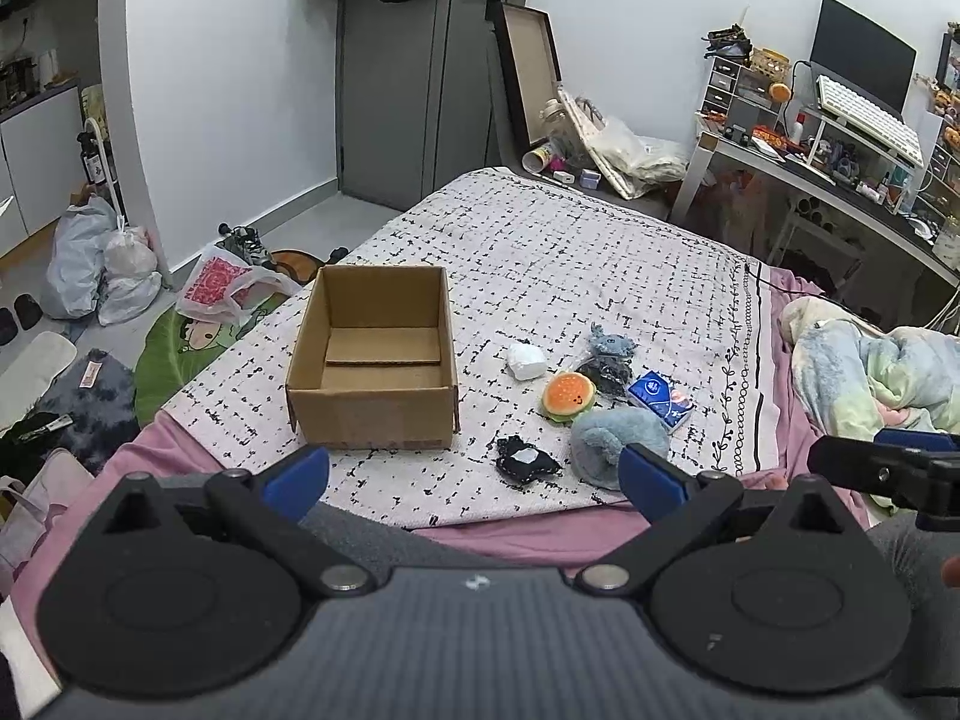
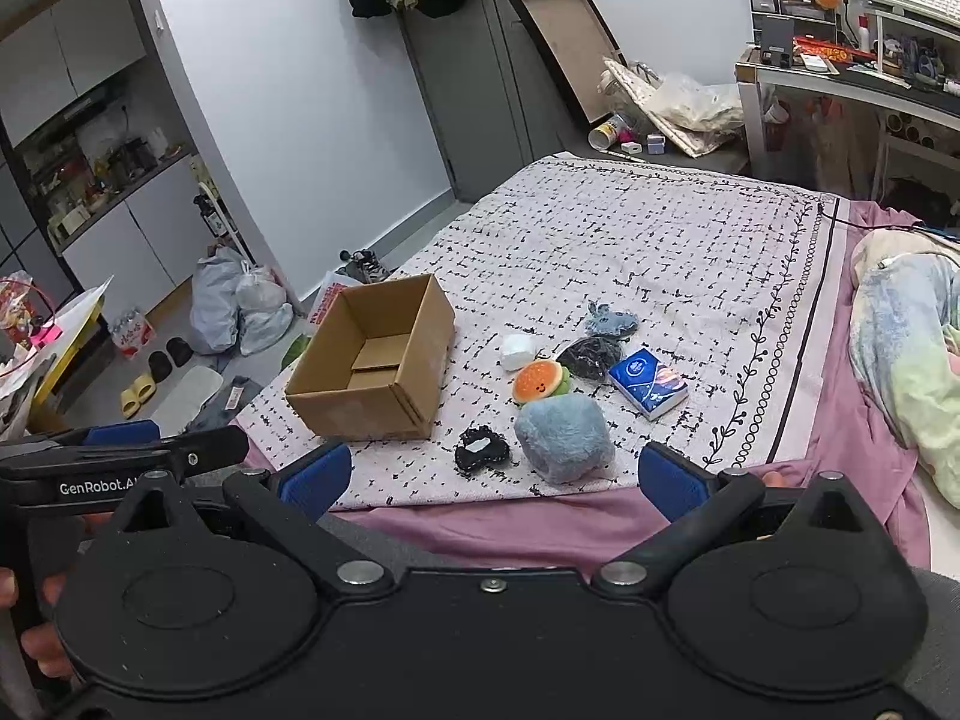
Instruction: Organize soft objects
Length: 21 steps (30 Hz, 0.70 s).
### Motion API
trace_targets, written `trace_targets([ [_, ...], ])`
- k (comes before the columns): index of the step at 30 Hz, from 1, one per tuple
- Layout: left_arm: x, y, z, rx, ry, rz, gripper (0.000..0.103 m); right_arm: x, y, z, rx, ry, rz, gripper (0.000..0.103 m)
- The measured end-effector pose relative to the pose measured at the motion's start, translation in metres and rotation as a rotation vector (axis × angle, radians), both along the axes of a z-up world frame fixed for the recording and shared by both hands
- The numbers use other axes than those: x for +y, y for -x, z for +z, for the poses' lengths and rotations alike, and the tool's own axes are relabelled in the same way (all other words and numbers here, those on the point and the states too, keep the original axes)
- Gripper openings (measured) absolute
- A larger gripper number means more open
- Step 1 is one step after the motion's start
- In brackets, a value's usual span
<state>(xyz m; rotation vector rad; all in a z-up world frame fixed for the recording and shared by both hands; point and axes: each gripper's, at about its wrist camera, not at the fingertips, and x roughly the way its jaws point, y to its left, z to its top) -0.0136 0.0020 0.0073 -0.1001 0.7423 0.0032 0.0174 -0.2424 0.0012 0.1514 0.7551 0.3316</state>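
Observation:
An open cardboard box stands empty on the patterned bedspread. Right of it lie several soft things: a white pouch, an orange burger plush, a fluffy blue plush, a black scrunchie, a small grey-blue plush, a black mesh bundle and a blue tissue pack. My left gripper and right gripper hover open near the bed's front edge, holding nothing.
A pastel blanket is bunched at the bed's right. Bags, shoes and a floor mat lie left of the bed. A cluttered desk stands at the back right; a grey door is behind.

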Motion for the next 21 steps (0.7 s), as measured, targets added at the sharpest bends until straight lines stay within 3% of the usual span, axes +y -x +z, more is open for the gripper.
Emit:
trace_targets([
  [21, -0.007, -0.025, -0.015, 0.005, 0.016, 0.024, 0.102, -0.006, -0.025, -0.018, 0.032, -0.017, -0.005, 0.103],
])
